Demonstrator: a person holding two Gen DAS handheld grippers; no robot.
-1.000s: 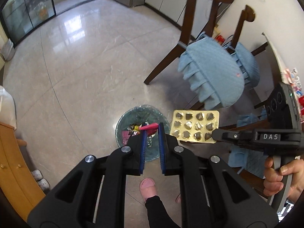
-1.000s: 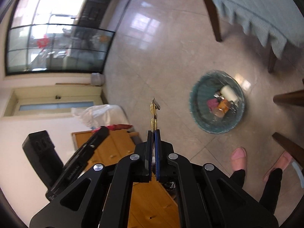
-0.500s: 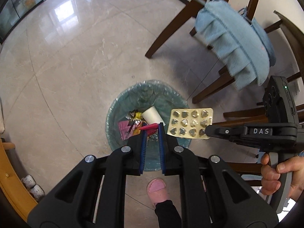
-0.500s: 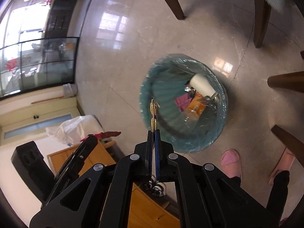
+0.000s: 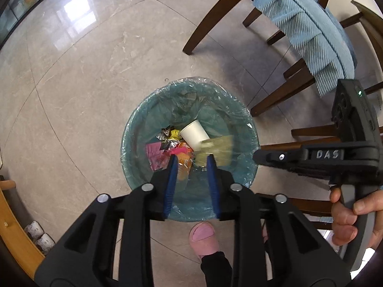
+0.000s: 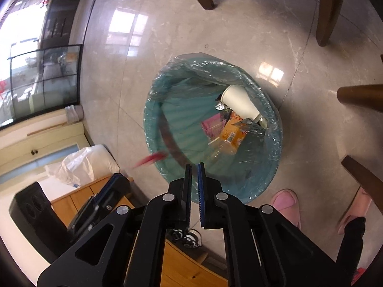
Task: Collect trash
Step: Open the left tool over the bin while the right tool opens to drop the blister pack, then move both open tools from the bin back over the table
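A round teal bin (image 5: 134, 129) lined with clear plastic stands on the tiled floor; it also shows in the right wrist view (image 6: 153, 110). Inside lie a white paper cup (image 5: 195, 135), pink and orange wrappers and a bottle. My left gripper (image 5: 192, 160) is open and empty over the bin's near side. A gold blister pack (image 5: 216, 149) falls blurred into the bin. My right gripper (image 6: 194, 167) is open a little and empty above the bin's near rim. A red strip (image 6: 150, 159) falls blurred at the bin's left rim.
Dark wooden chairs with blue cushions (image 5: 308, 31) stand right of the bin. A wooden cabinet (image 6: 182, 258) lies below my right gripper. The person's pink slippers (image 6: 287, 203) are beside the bin. A white bag (image 6: 81, 165) lies at left.
Both grippers moved closer over the bin and opened. The left let go of the red strip, the right let go of the gold blister pack; both pieces are falling.
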